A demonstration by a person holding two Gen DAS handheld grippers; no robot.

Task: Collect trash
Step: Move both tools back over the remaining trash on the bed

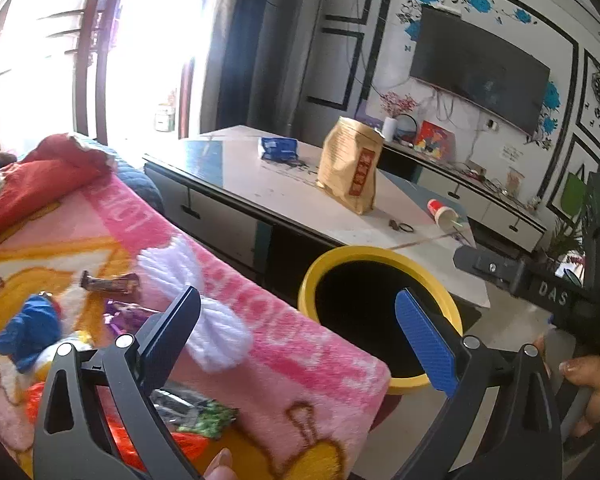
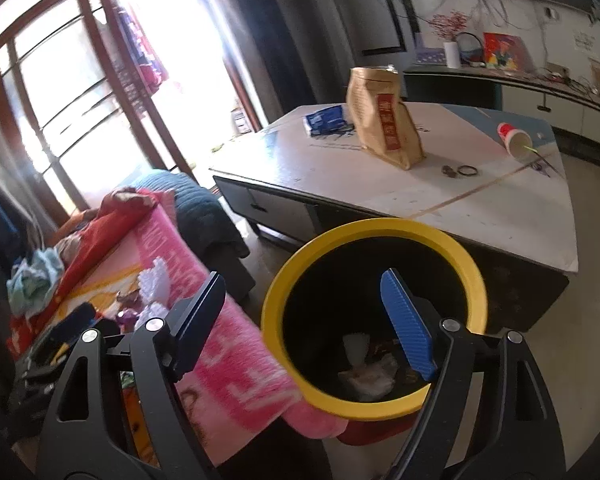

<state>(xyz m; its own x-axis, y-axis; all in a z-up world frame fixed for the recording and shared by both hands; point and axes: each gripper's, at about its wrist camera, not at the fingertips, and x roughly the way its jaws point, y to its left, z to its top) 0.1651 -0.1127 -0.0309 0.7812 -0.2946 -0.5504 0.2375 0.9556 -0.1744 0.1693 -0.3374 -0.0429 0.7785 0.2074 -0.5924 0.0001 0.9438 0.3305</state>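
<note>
Wrappers (image 1: 110, 282) lie on the pink blanket (image 1: 284, 344), at nine o'clock from the yellow-rimmed bin (image 2: 374, 316). Left gripper (image 1: 300, 328) gapes wide, empty. Right gripper (image 2: 306, 316) gapes wide over the bin, empty.

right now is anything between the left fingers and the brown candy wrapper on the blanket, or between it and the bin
Nothing visible blocks either path. The brown wrapper lies exposed on the pink blanket, just beyond the open left gripper. A purple wrapper lies nearer, beside the route. The yellow-rimmed bin stands open-topped against the blanket's edge.

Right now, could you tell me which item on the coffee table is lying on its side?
The paper cup with the red band lies tipped over near the table's edge; the brown paper bag stands upright.
</note>
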